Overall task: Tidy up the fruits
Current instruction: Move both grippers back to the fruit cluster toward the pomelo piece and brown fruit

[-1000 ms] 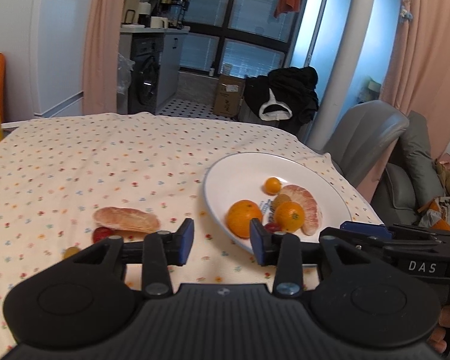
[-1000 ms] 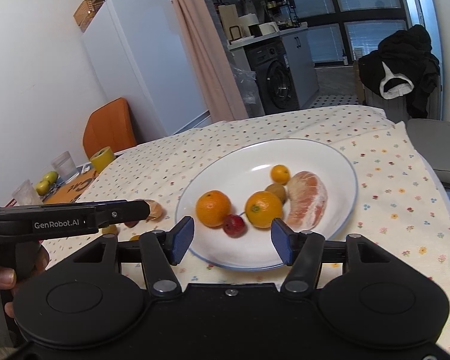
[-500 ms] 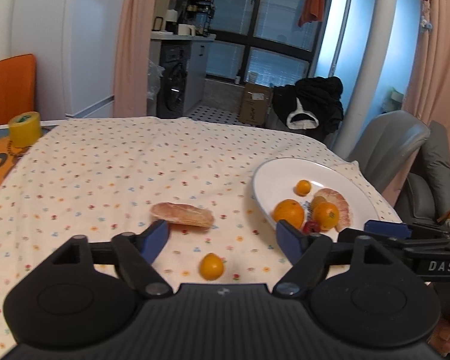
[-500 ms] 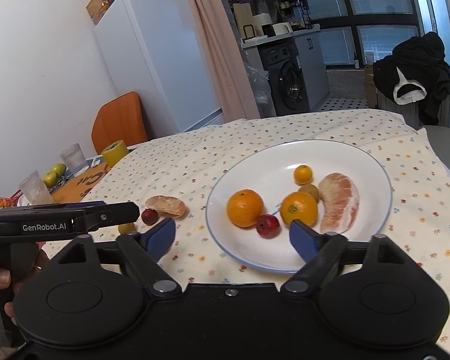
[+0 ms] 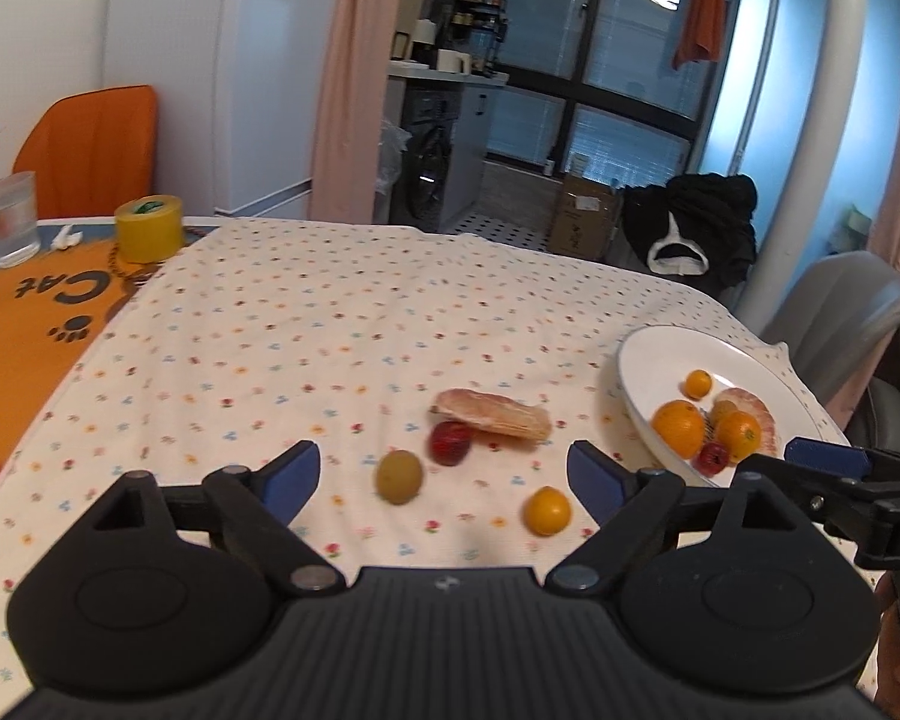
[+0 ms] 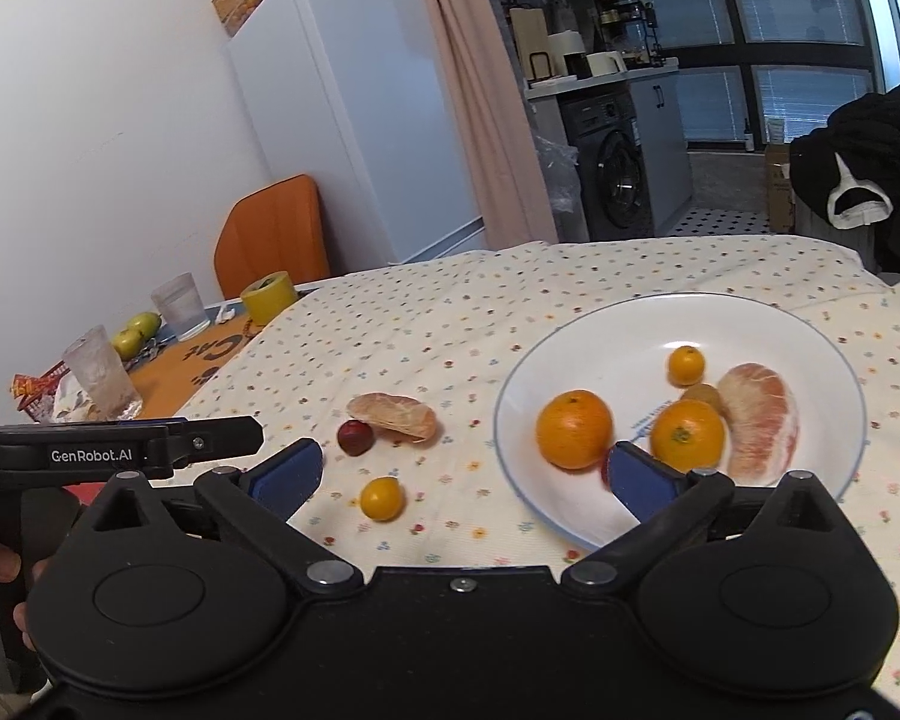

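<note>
A: Where's the loose fruit?

B: On the tablecloth point(image 5: 306, 324) left of the plate point(image 6: 810, 336): a pomelo segment point(image 5: 491, 413), a red fruit point(image 5: 449, 441) touching it, a blurry greenish fruit point(image 5: 398, 475), perhaps a kiwi, and a small orange point(image 5: 546, 510).

A: The grippers?

B: Left gripper point(image 5: 444, 475) and right gripper point(image 6: 462, 468) are both spread wide, holding nothing, near the table's front edge.

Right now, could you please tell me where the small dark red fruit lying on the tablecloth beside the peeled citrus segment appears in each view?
Left wrist: small dark red fruit sits centre, just below the peeled citrus segment.
Right wrist: it lies left of centre, at that segment's lower left.
Shared landmark: round white plate.
</note>
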